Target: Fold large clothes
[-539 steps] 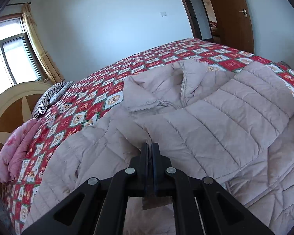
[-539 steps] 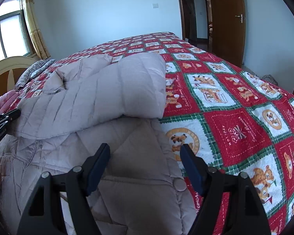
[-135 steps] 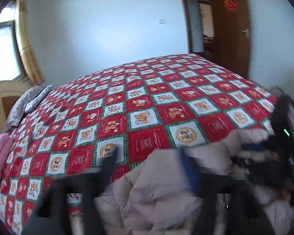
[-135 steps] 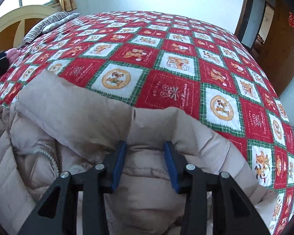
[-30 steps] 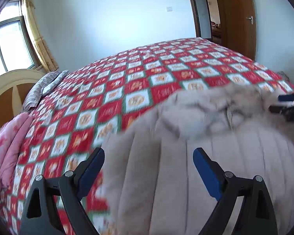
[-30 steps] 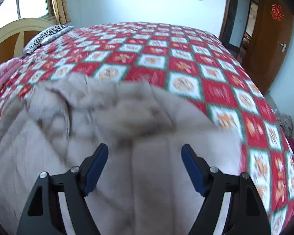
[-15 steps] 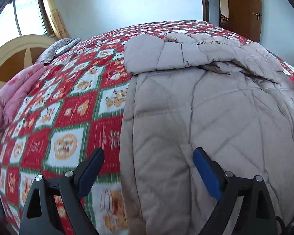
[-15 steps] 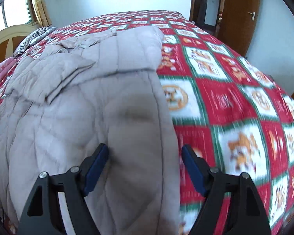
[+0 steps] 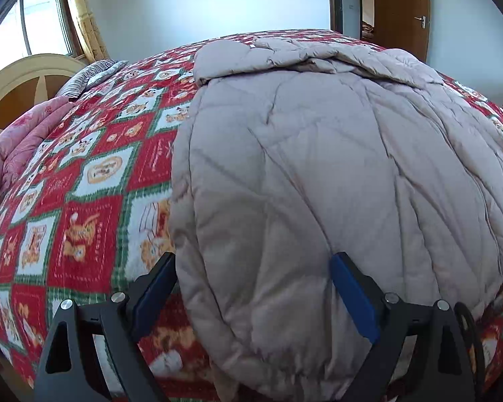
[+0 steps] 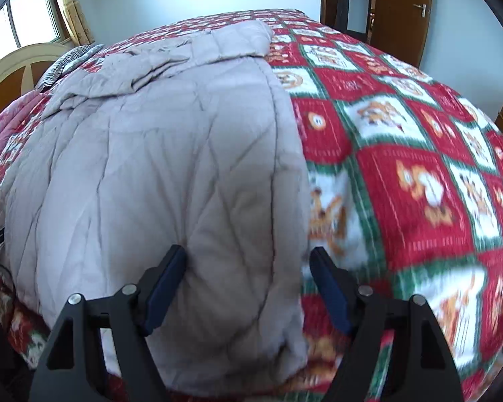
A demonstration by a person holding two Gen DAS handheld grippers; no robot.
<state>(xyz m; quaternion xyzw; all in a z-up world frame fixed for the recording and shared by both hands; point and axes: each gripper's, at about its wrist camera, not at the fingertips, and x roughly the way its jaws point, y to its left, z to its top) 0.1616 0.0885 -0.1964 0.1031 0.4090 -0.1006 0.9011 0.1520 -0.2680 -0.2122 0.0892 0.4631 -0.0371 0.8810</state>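
Left wrist view is showing the beige quilted coat (image 9: 318, 167) lying spread on the bed (image 9: 94, 207), its long axis running from the lower edge of the frame up toward the bunched collar and folded sleeves at upper centre. The left gripper (image 9: 251, 296) is hanging over the coat's near left corner, fingers (image 9: 350, 298) standing wide and holding nothing; one finger is sitting over the red patterned bedcover just off the coat's left edge, the other over the quilting, so that edge is lying between them. Right wrist view is showing the same coat (image 10: 157, 167) filling the left and centre of the frame, with the right gripper (image 10: 248, 288) poised over the near right corner. Its fingers (image 10: 166, 284) are closing slightly, still broadly parted, gripping nothing; the coat's right edge is falling between them, one finger over fabric, the other near the bedcover. Each hand is looking nearest its own hem corner, so a lengthwise fold, hem carried up toward the collar, is seeming the likely next move. Whether the pads are touching cloth is not being settled by either view. Left view alone is giving the pink bedding (image 9: 20, 147) and striped pillow (image 9: 87, 75) at left, plus the coat's far right spill; right view alone is giving open bedcover to the right and the wooden door (image 10: 400, 6) at upper right.
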